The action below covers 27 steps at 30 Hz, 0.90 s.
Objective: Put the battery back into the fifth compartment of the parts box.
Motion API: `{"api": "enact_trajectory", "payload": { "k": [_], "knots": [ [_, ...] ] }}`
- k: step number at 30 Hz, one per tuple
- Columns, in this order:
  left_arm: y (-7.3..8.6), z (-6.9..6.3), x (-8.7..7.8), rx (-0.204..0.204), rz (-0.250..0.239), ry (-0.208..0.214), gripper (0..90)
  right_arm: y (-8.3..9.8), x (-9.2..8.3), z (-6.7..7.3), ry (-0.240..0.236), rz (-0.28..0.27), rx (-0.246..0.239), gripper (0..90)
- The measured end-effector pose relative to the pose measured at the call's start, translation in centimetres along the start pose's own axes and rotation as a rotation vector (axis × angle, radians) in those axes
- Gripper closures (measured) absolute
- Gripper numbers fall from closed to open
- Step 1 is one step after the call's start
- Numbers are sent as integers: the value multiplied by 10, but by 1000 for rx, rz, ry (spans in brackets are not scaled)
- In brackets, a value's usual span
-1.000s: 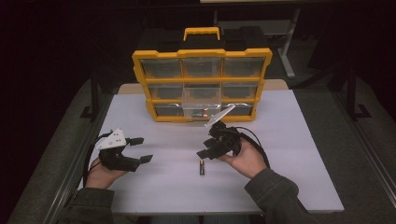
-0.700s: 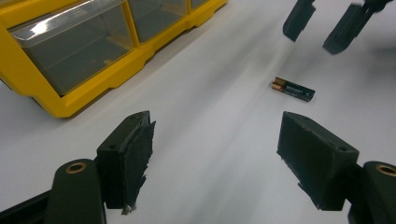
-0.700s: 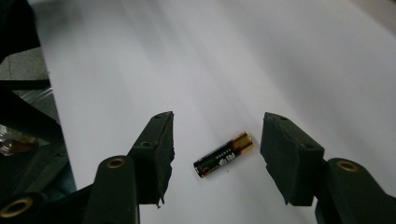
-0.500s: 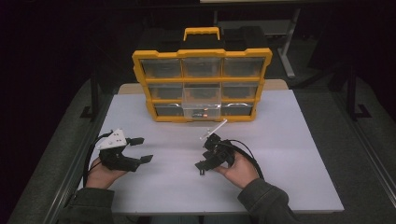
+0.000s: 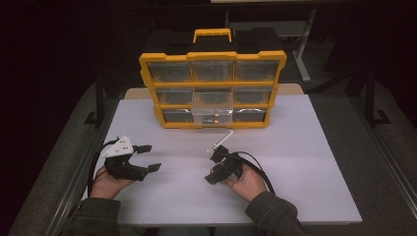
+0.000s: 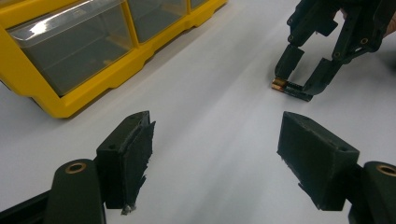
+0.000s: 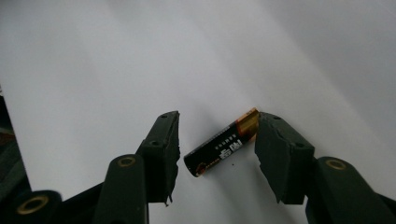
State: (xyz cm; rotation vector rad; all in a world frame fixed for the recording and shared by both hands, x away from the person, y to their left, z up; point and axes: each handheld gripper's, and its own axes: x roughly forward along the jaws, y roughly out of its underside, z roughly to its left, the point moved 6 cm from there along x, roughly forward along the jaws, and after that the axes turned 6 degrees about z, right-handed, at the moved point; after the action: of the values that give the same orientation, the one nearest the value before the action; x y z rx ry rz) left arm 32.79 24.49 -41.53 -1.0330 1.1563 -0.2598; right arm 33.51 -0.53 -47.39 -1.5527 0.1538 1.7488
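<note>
In the high view, the white tabletop [image 5: 305, 162] carried a yellow organizer case [image 5: 212, 88] standing upright at its far side, with clear drawers in three rows; the middle drawer of the bottom row [image 5: 212, 115] was pulled partway out toward the person. The left gripper [image 5: 147, 157] rested low over the near left of the tabletop, fingers spread with nothing between them. The right gripper [image 5: 212, 172] was angled down onto the tabletop at near centre, well apart from the case, and its body covered the battery there. In the left gripper view, the left gripper's two fingers [image 6: 128, 158] stood wide apart over bare tabletop; farther off, the right gripper straddled the battery [image 6: 286, 87], which lay flat on the tabletop, and a corner of the case lay at upper left. In the right gripper view, the battery [image 7: 222, 142] lay slantwise between the fingers [image 7: 163, 154], gold end against or just beside the right-hand finger, black end clear of the left-hand one. The fingers had just been closing, with the battery between them but not yet pinched from both sides.
</note>
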Motion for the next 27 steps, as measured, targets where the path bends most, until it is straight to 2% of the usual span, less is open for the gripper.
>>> {"api": "enact_trajectory", "payload": {
  "k": [4,8,13,18,22,27],
  "knots": [
    [0,0,0,0,-2,-1,262,2,2,-1,5,3,6,548],
    [0,0,0,0,-1,0,262,3,5,-1,34,21,-2,579],
    [0,0,0,0,-1,0,261,4,5,-2,75,22,-22,660],
    [0,0,0,4,-1,1,261,4,6,-4,117,19,-63,752],
    [-1,-1,0,3,-4,0,262,4,6,-6,100,20,-73,757],
    [-1,-1,1,6,-3,1,262,5,5,-11,46,13,-85,760]
  ]
}}
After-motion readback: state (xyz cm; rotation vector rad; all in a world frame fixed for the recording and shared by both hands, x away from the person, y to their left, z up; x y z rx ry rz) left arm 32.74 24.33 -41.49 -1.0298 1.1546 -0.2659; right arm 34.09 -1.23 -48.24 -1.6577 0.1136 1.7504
